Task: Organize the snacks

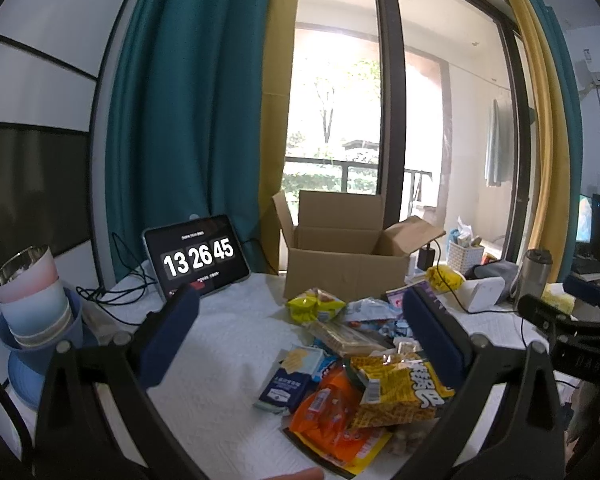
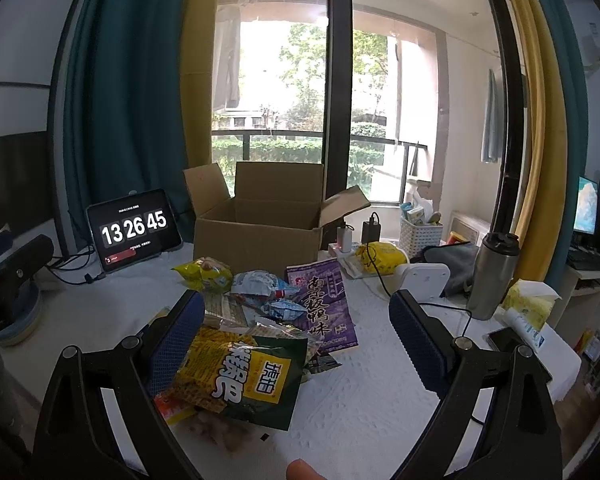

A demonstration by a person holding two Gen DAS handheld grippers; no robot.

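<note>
The cardboard box (image 2: 256,236) is plain matt brown card. A white cloth (image 2: 360,408) with a rough, embossed weave covers the table. The yellow snack bag (image 2: 236,376) and the orange packet (image 1: 332,420) are glossy, crinkled film, probably plastic. The purple packet (image 2: 326,304) looks smoother. The flask (image 2: 494,276) is brushed metal. The gripper fingers (image 2: 416,340) wear dimpled blue padding.

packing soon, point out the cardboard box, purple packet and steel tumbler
cardboard box (image 2: 256,236), right wrist view, front wall
purple packet (image 2: 326,304), right wrist view, printed face
steel tumbler (image 2: 490,276), right wrist view, metal body
</note>
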